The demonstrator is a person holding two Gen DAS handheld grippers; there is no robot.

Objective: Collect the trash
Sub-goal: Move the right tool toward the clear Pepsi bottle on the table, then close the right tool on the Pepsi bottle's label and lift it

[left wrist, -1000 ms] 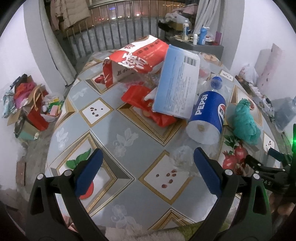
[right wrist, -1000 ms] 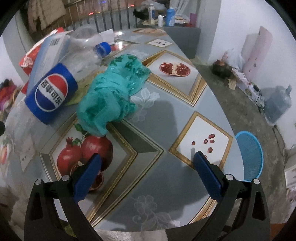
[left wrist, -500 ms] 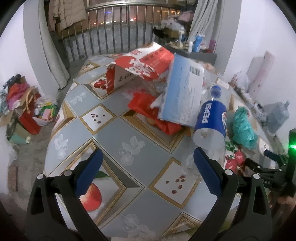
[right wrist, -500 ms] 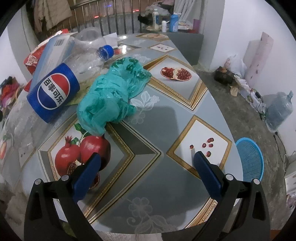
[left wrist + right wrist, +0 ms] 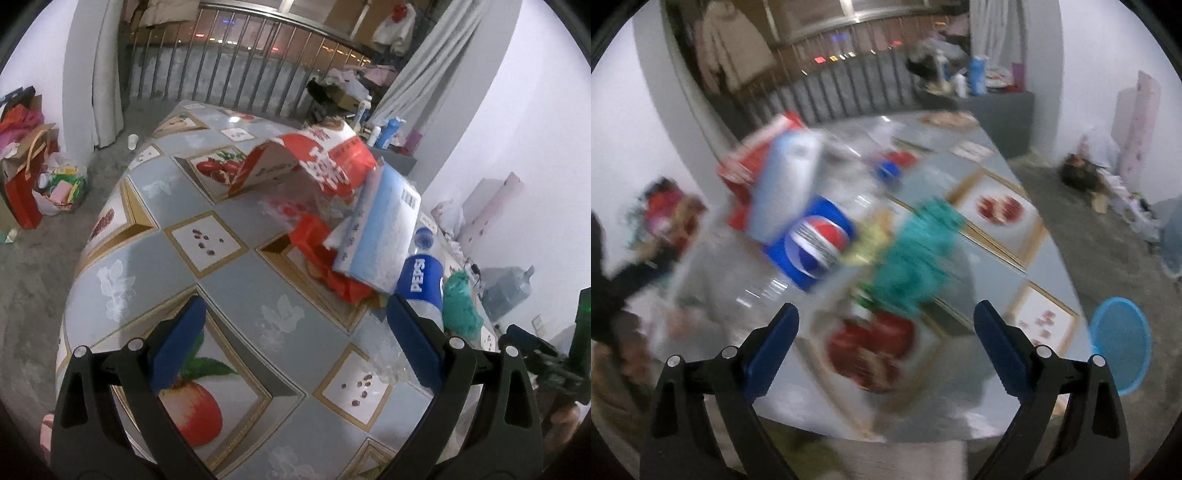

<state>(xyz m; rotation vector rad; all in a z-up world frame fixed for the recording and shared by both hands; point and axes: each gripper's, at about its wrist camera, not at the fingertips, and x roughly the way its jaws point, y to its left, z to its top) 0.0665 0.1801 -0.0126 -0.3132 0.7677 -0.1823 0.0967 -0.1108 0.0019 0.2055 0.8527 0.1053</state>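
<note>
Both grippers gape wide with nothing between their blue pads: the left gripper (image 5: 295, 343) low in its frame above the patterned table (image 5: 236, 280), the right gripper (image 5: 884, 341) likewise in its blurred view. Rubbish sits heaped right of centre: a red-and-white carton (image 5: 306, 162), a pale blue packet (image 5: 380, 236), a Pepsi bottle (image 5: 421, 284) and a crumpled green bag (image 5: 460, 306). A blue basket (image 5: 1119, 339) stands at lower right.
</note>
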